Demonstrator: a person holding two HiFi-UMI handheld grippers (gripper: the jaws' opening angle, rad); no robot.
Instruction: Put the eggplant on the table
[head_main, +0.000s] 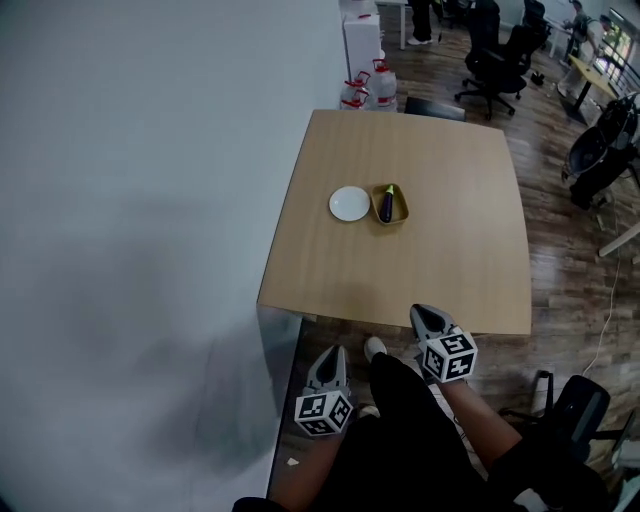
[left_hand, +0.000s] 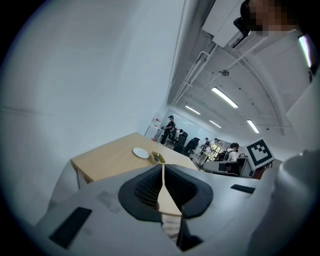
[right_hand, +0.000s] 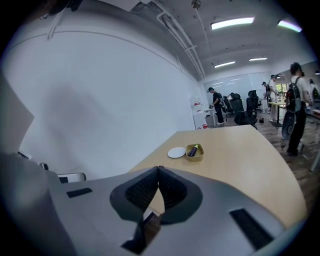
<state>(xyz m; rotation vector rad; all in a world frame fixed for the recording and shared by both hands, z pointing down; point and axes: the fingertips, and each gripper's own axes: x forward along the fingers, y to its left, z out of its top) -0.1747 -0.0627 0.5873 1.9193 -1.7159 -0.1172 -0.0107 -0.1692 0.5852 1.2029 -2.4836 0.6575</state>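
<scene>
eggplant spot: the small dark purple eggplant (head_main: 386, 206) lies inside the shallow mustard-yellow oval bowl (head_main: 403, 211), mid-frame in the head view, just right of the round white plate (head_main: 350, 204), all on the pale wooden table (head_main: 400, 275)
left gripper: the grey hand-held left gripper (head_main: 331, 352) sits at the bottom of the head view, short of the table's near edge, jaws clenched together with nothing in them
right gripper: the matching grey right gripper (head_main: 424, 313) is lower centre-right, right at the near edge, jaws pinched together too, empty
step: looks like the reach-in to me, both grippers well apart from the bowl
doing it well: I'd spread the jaws before arriving, come across the eggplant's middle, lift it clear of the rim, then set it on bare wood away from the plate. The bowl might slide, so the other 1 could steady it
head view only: shows both grippers at once and the stretch of table between them and the bowl
gripper views only: show the ribbed pads meeting, which the head view can't. In the left one the eggplant is too tiny to read
</scene>
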